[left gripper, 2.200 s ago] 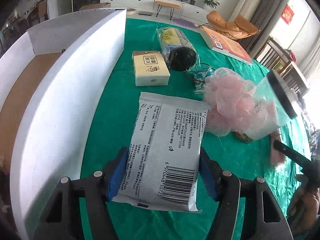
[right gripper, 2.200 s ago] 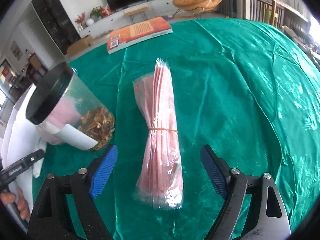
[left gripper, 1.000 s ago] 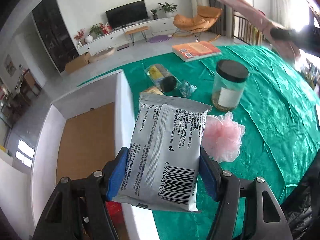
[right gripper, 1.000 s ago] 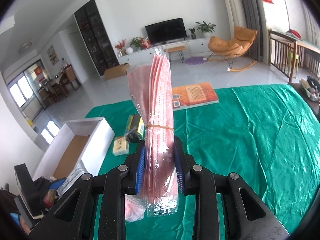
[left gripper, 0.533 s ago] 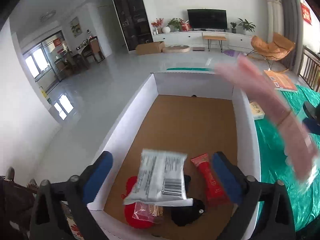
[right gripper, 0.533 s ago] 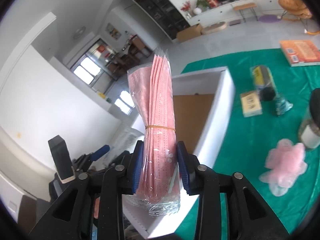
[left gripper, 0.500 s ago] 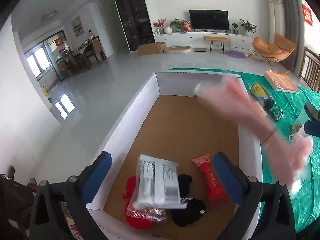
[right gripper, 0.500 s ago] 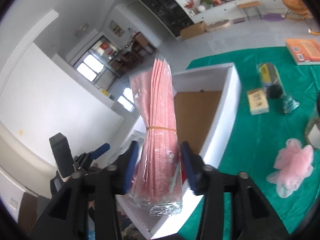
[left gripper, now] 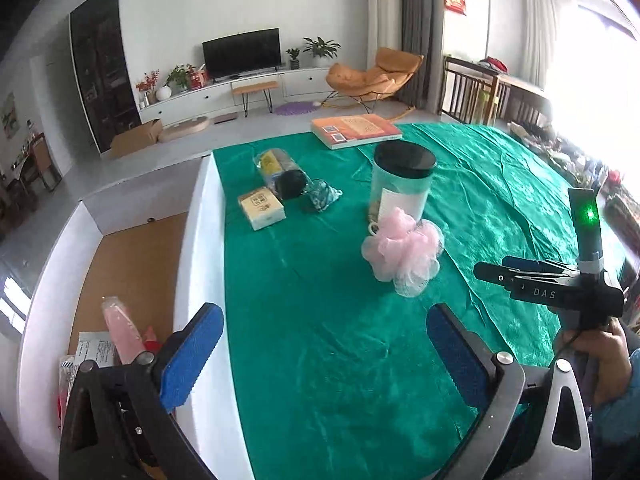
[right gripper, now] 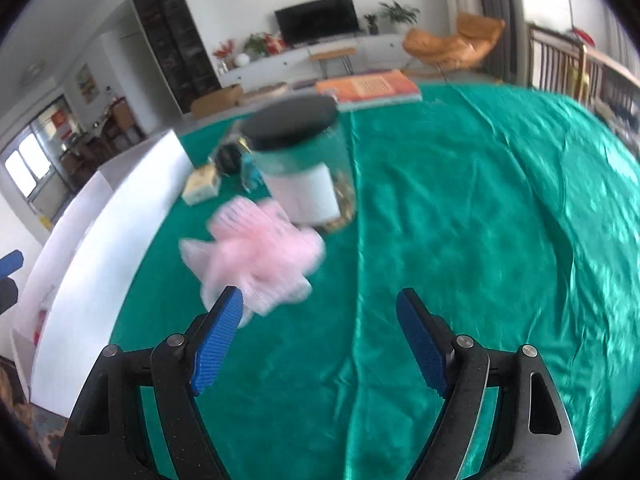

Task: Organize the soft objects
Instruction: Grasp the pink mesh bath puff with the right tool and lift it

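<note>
Both the left gripper [left gripper: 324, 344] and the right gripper [right gripper: 319, 338] hover over the green-covered counter [left gripper: 320, 320] with jaws spread wide and empty. The pink bath pouf [left gripper: 402, 254] lies mid-counter, touching the black-lidded jar [left gripper: 402, 180]. The pink mask bundle [left gripper: 122, 330] and white packet [left gripper: 94, 350] rest inside the white box [left gripper: 200, 240] at the counter's left edge.

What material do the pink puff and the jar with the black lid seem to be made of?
The pink puff looks like gathered nylon mesh, matte and airy: light passes through its ruffled edges. The jar seems to be clear plastic or glass, glossy, since the cloth shows through it; its black lid looks like smooth plastic.
</note>
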`<state>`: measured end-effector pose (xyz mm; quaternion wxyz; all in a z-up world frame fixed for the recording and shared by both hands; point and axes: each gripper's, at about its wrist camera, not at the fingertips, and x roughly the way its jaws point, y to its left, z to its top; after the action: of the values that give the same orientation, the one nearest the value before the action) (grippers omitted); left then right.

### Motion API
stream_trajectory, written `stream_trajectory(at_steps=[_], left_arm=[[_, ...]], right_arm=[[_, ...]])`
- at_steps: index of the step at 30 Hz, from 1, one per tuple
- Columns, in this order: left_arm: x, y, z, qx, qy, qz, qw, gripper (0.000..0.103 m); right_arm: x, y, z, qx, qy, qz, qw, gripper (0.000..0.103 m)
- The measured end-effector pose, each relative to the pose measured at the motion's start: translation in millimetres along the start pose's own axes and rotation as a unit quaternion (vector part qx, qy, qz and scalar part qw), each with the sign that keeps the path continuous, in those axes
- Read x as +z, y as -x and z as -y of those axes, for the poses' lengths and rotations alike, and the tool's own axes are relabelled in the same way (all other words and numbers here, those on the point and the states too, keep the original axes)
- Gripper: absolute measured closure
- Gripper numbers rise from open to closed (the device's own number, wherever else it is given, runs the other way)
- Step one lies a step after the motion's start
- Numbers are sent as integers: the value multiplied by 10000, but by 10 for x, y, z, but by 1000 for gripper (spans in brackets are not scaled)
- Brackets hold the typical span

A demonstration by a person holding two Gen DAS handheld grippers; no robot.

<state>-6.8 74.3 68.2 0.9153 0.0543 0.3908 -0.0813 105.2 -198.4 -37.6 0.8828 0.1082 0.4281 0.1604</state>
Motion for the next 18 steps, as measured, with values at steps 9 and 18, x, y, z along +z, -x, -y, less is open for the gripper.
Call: stream_trajectory(at_steps=[9, 18], left_arm=[[-27, 93, -194, -82, 448, 14, 9990, 2], [-116, -287, 122, -510, 287, -326, 9978, 2]], right_arm=[[244, -458, -589, 883, 166, -471, 9948, 21], [31, -309, -61, -208, -279, 150, 9993, 86]])
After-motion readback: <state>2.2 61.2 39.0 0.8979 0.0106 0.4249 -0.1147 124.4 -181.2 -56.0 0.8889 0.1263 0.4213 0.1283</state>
